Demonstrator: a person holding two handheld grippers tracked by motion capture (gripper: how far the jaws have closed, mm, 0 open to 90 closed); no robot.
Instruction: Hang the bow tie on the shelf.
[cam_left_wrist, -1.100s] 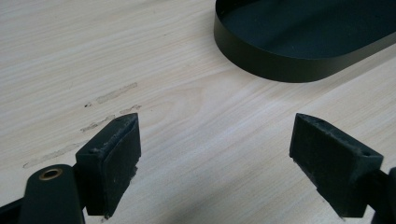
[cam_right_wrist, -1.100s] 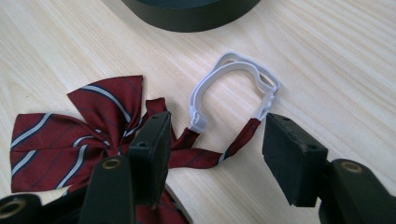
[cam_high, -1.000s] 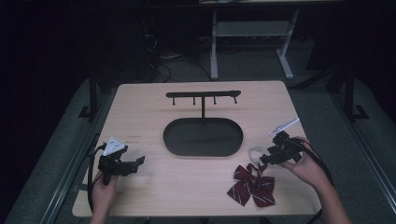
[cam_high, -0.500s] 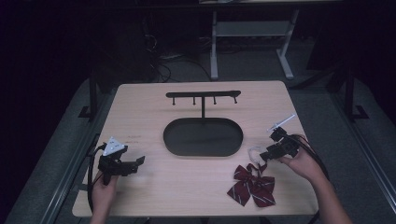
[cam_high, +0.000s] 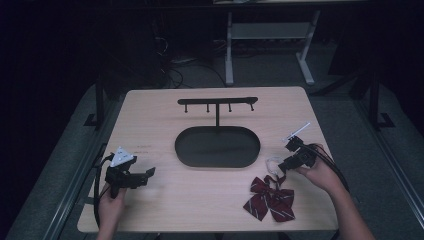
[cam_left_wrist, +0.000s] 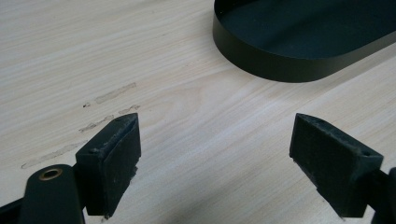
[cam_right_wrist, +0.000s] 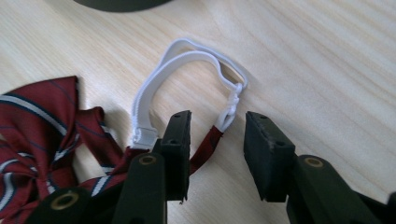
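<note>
i have the right tongs (cam_right_wrist: 215, 154) low over the bow tie (cam_high: 270, 199), which lies on the surface (cam_high: 200, 210) near its front right corner, just in front of the oval tray (cam_high: 218, 146). its white elastic strap (cam_right_wrist: 187, 60) loops out toward the tray, and the strap's dark red end with the small clasp (cam_right_wrist: 231, 109) sits between my jaws. they have just been closing, yet in the right gripper view neither pad presses on it: half apart, nothing gripped.

to do this grab well i judge i should drop a touch lower so the pads meet the red strap end flat, near the clasp, rather than pinching the thin elastic, which could slip out. i would close slowly and lift only once the fabric is firmly caught.

the left tongs (cam_left_wrist: 215, 163) rest wide apart on bare wood at the front left, holding nothing.

the tray is empty, and the hook rack (cam_high: 218, 102) rising from it carries nothing.
</note>
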